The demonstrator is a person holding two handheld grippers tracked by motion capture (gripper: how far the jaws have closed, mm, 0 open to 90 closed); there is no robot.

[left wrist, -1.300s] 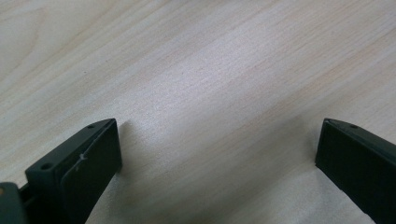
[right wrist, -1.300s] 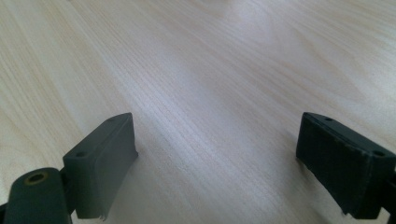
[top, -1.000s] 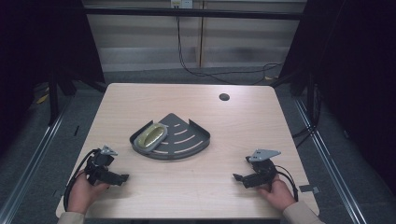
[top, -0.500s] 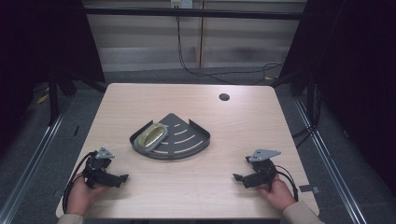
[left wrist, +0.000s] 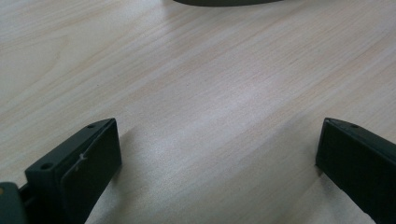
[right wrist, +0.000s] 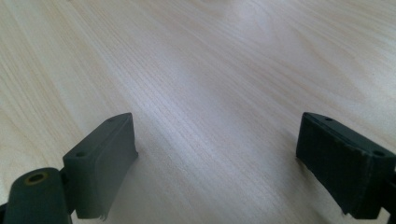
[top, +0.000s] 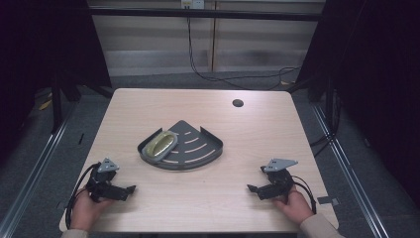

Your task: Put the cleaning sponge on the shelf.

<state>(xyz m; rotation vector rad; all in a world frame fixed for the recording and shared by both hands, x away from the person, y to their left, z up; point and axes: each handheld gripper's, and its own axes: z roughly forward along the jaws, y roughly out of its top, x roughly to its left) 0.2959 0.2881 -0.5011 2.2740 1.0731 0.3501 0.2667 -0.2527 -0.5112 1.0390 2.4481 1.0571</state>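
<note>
Pale wood-grain desk (top: 198, 208) fills the middle of a dim room, with a small dark round hole (top: 237, 103) near its far edge. At its centre lies a dark grey fan-shaped slotted tray (top: 198, 146), and a yellowish-green oval sponge (top: 160, 144) rests in the tray's left part. The left tool (top: 130, 190) sits low over the near-left desk, its 2 black jaws spread wide above bare wood. The right tool (top: 251, 189) sits near the near-right edge, its jaws likewise spread, well apart from the tray.
</note>
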